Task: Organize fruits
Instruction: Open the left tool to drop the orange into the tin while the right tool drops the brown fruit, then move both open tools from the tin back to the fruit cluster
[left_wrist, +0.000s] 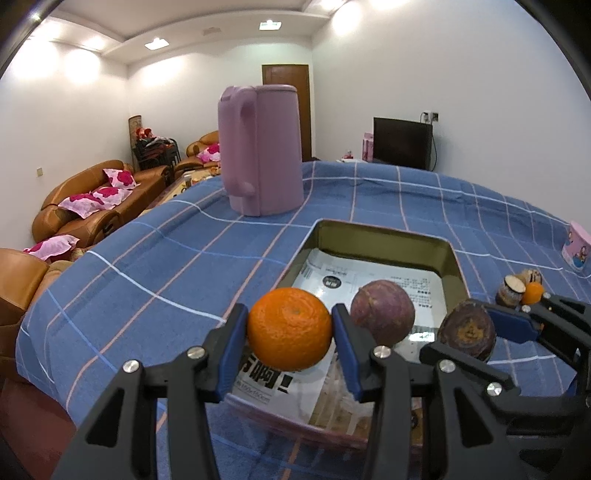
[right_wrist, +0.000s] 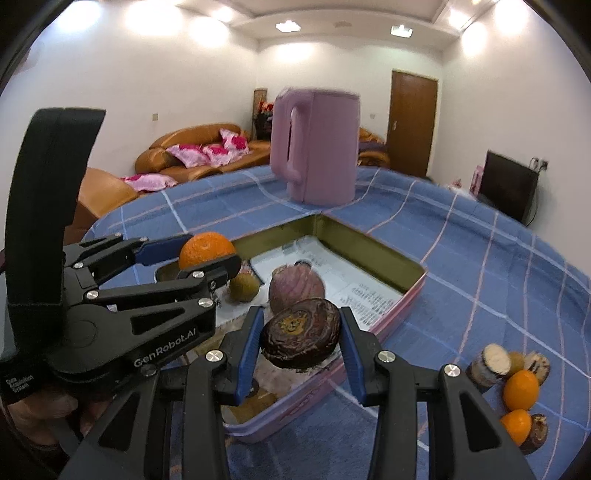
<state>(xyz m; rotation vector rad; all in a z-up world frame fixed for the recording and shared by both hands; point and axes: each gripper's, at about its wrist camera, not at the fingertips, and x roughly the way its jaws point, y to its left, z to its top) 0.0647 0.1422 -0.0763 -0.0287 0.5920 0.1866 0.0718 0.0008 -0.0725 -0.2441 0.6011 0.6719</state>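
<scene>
My left gripper (left_wrist: 290, 328) is shut on an orange (left_wrist: 289, 328) and holds it over the near left part of the pink tin tray (left_wrist: 373, 236). The left gripper also shows in the right wrist view (right_wrist: 201, 254) with the orange (right_wrist: 205, 248). My right gripper (right_wrist: 301, 341) is shut on a dark wrinkled passion fruit (right_wrist: 300, 338) above the tray's near rim (right_wrist: 413, 286). That fruit also shows in the left wrist view (left_wrist: 467, 332). A purple passion fruit (left_wrist: 382, 312) and a small brown-green fruit (right_wrist: 243, 286) lie in the tray on printed paper.
A lilac kettle (left_wrist: 260, 147) stands on the blue checked tablecloth (left_wrist: 155, 266) behind the tray. Loose oranges (right_wrist: 521, 389) and cut brown fruits (right_wrist: 489, 363) lie on the cloth to the right. A pink cup (left_wrist: 578, 251) sits at the far right. Sofas stand beyond the table's left edge.
</scene>
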